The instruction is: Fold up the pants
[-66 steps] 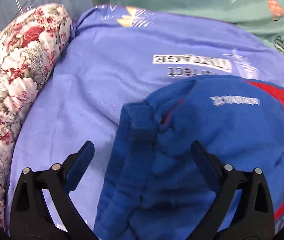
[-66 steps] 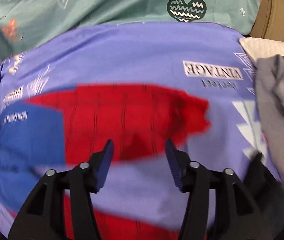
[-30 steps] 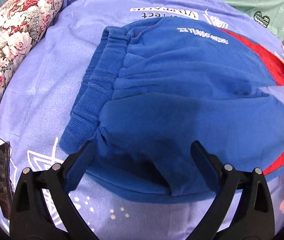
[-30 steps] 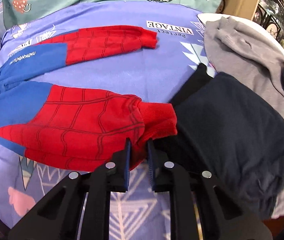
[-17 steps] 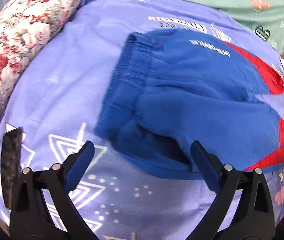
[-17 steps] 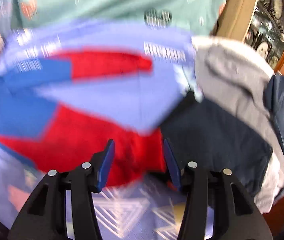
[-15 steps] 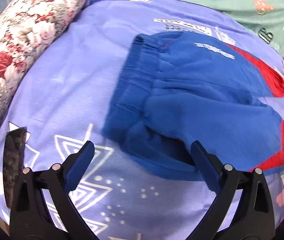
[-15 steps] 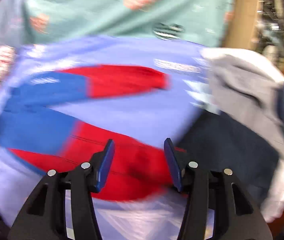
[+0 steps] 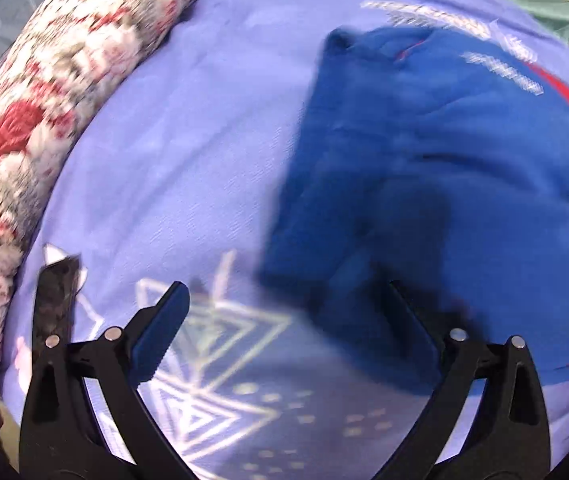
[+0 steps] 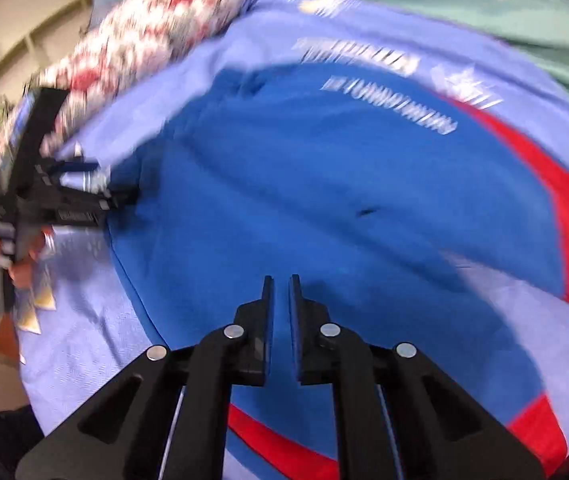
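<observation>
Having swung from the red cuff to the blue seat of the pants [image 10: 324,184], the right gripper [image 10: 280,292] is nearly closed, apparently pinching nothing, while the left gripper [image 9: 284,300] gapes open at the waistband, readying a fold.

Bare bedsheet [image 9: 172,168] lies left of the pants [image 9: 444,168], room enough to pass. The floral pillow [image 9: 44,92] walls off that far left edge.

Soft matt fleece pants [image 9: 444,152] lie on a smooth printed cotton-like sheet [image 9: 188,152] beside a floral cloth pillow [image 9: 44,80]
</observation>
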{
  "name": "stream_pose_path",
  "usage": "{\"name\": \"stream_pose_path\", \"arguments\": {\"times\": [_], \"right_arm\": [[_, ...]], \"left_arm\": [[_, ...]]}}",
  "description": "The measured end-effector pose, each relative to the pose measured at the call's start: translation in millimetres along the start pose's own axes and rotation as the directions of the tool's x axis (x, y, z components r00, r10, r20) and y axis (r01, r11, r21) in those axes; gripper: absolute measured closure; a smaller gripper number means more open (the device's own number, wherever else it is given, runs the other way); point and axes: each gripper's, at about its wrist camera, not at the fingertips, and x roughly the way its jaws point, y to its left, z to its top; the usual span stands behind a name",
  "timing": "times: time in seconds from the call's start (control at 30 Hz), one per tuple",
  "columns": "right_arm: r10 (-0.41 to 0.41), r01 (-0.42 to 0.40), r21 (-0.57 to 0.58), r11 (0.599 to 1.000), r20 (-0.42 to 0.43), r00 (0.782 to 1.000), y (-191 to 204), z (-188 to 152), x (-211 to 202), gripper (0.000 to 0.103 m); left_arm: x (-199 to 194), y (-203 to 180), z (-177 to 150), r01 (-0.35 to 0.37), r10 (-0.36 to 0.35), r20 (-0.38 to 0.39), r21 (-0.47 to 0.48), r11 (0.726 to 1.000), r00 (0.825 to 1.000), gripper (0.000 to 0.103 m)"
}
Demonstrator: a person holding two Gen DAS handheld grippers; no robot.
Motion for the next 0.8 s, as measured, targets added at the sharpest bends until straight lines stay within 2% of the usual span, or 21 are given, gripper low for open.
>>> {"name": "stream_pose_path", "arguments": {"times": [0.07, 0.17, 0.27, 0.33, 0.43, 0.53, 0.6, 0.77, 0.8], "right_arm": [[0.029, -0.030, -0.014, 0.999, -0.052, 0.998, 12, -8, 14, 0.094], [0.114, -0.116, -0.033, 0.993, -0.078, 0.990, 19, -31, 0, 0.094], [0.175, -0.179, -0.022, 0.984, -0.122, 0.977, 18, -58, -21, 0.094], [0.190, -0.194, -0.019, 0.981, -0.131, 0.973, 17, -67, -28, 0.094], [0.146, -0.147, -0.008, 0.989, -0.060, 0.987, 9, -55, -41, 0.094], [0.119, -0.121, 0.059, 0.991, 0.026, 0.993, -2, -28, -39, 0.093], [0.075, -0.078, 0.073, 0.994, 0.046, 0.996, -1, -11, -27, 0.093], [-0.015, 0.013, 0.110, 0.994, 0.020, 1.000, -6, 6, 0, 0.085], [-0.025, 0.026, 0.112, 0.993, -0.010, 1.000, -8, 2, 7, 0.083]], "left_arm": [[4, 17, -4, 0.049, -0.050, -0.027, -0.045, 0.998, 0.998, 0.002], [0, 31, -7, 0.094, -0.098, -0.049, -0.076, 0.993, 0.994, 0.003], [-25, 30, -5, 0.150, -0.150, 0.010, -0.068, 0.986, 0.989, 0.006], [-47, 20, -2, 0.200, -0.196, 0.084, -0.032, 0.979, 0.977, 0.004], [-63, -13, 7, 0.245, -0.249, 0.138, 0.048, 0.968, 0.959, 0.004], [-54, -57, 10, 0.214, -0.227, 0.120, 0.109, 0.971, 0.966, 0.004], [-42, -75, 12, 0.218, -0.231, 0.092, 0.132, 0.967, 0.969, 0.004], [-8, -94, 9, 0.188, -0.190, 0.005, 0.129, 0.974, 0.982, 0.004], [-4, -95, 6, 0.177, -0.178, -0.005, 0.139, 0.974, 0.984, 0.004]]}}
